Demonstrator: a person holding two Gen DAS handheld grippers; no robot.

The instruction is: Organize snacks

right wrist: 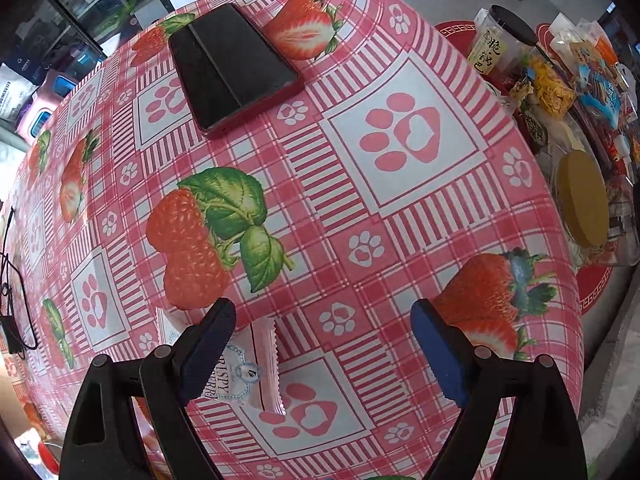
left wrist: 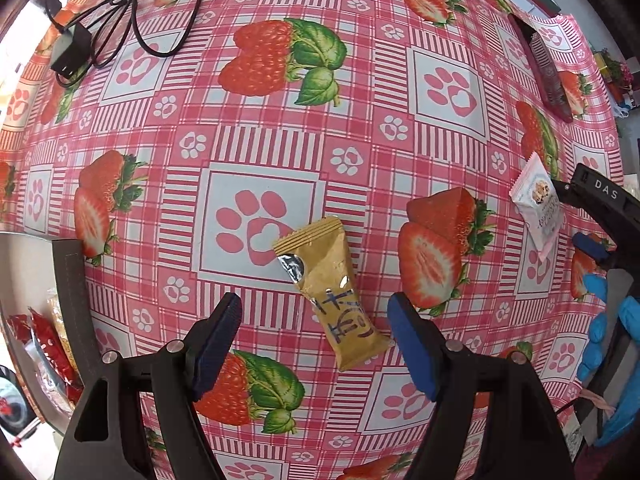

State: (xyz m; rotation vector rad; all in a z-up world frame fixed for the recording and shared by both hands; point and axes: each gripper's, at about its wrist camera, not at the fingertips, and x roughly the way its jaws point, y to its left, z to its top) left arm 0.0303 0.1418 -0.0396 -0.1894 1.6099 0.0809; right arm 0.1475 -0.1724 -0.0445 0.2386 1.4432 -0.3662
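Note:
A gold snack packet (left wrist: 332, 292) with dark writing lies flat on the strawberry tablecloth (left wrist: 280, 128), between and just ahead of my open left gripper (left wrist: 316, 340). A pink-and-white snack packet (left wrist: 536, 206) lies to the right; in the right wrist view it (right wrist: 248, 368) sits under the left finger of my open right gripper (right wrist: 324, 344), which touches nothing I can see. The right gripper also shows in the left wrist view (left wrist: 592, 216), held by a blue-gloved hand (left wrist: 612, 344).
A phone in a red case (right wrist: 232, 68) lies at the far side of the table. A black cable with a plug (left wrist: 100, 28) lies at the far left. Jars and snack bags (right wrist: 560, 92) stand beyond the table's right edge. Red packets (left wrist: 44, 344) sit low left.

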